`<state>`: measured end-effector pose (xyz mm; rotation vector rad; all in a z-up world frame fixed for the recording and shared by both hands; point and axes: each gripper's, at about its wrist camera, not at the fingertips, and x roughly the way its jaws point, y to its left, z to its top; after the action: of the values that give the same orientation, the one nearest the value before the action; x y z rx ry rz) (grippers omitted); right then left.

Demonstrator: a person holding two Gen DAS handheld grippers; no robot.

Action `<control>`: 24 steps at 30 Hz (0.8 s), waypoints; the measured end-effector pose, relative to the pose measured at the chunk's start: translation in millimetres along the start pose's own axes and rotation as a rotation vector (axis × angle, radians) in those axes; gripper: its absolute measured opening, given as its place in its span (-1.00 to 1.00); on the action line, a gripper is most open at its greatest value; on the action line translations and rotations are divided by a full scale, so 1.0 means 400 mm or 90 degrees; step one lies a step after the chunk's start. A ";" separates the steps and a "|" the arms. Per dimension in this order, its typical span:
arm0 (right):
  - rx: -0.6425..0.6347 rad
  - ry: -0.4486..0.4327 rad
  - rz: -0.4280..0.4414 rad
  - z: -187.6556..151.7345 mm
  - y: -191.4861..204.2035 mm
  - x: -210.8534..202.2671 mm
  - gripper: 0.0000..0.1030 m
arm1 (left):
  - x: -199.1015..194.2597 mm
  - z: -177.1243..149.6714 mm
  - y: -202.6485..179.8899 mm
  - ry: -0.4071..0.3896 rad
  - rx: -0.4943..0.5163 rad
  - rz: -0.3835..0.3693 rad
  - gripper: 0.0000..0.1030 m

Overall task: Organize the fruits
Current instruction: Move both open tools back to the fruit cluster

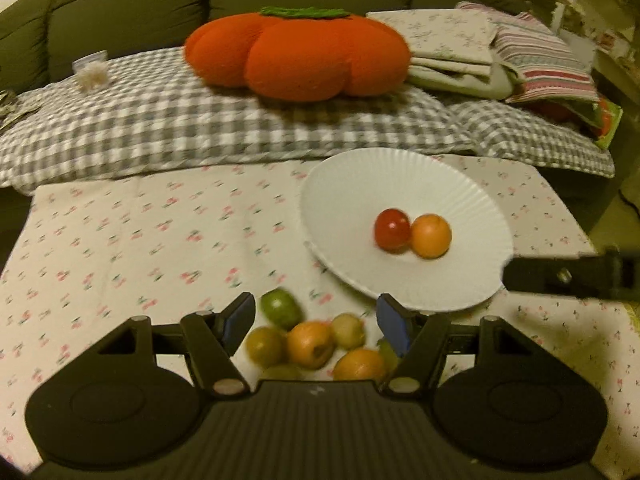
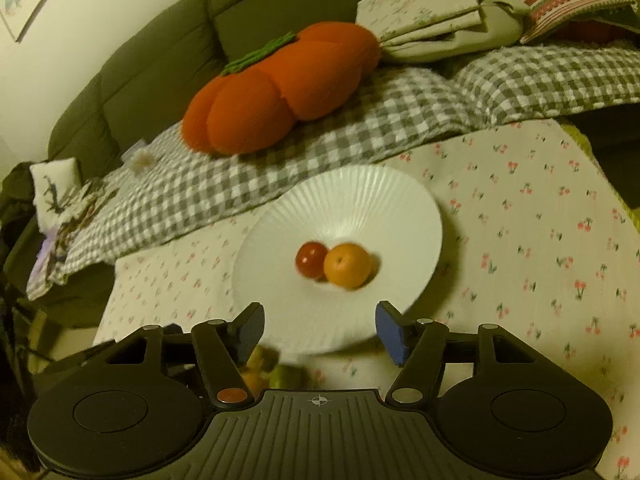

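Observation:
A white ribbed plate [image 1: 352,192] [image 2: 360,196] sits on the cherry-print cloth and holds a red fruit [image 1: 392,229] [image 2: 310,259] touching an orange fruit [image 1: 431,236] [image 2: 347,265]. A pile of several small green, yellow and orange fruits [image 1: 310,344] lies on the cloth in front of the plate. My left gripper [image 1: 316,322] is open and empty, its fingers standing either side of the pile. My right gripper [image 2: 320,330] is open and empty over the plate's near rim; part of the pile [image 2: 272,368] shows by its left finger. Its body shows in the left wrist view [image 1: 572,274].
The cherry-print cloth [image 1: 140,240] [image 2: 540,240] covers the table. Behind it is a green sofa [image 1: 140,4] with a grey checked blanket [image 1: 200,120], a big orange pumpkin cushion [image 1: 300,56] [image 2: 280,88] and folded linens [image 1: 480,48] at the right.

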<state>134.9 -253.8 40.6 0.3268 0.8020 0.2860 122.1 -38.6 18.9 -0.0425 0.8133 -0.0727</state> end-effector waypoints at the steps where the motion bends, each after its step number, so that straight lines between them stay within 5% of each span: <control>1: -0.004 0.004 0.002 -0.010 0.004 -0.007 0.25 | -0.006 -0.002 0.007 0.003 -0.007 0.002 0.30; 12: -0.035 0.023 0.015 -0.060 0.038 -0.031 0.33 | -0.089 -0.044 0.099 0.016 -0.074 0.020 0.31; 24: -0.088 0.050 0.015 -0.107 0.078 -0.004 0.33 | -0.065 -0.050 0.140 0.026 -0.112 0.006 0.26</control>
<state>98.1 -218.4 25.9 0.1958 0.8519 0.3765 92.4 19.2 20.4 -0.2043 0.8595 0.0073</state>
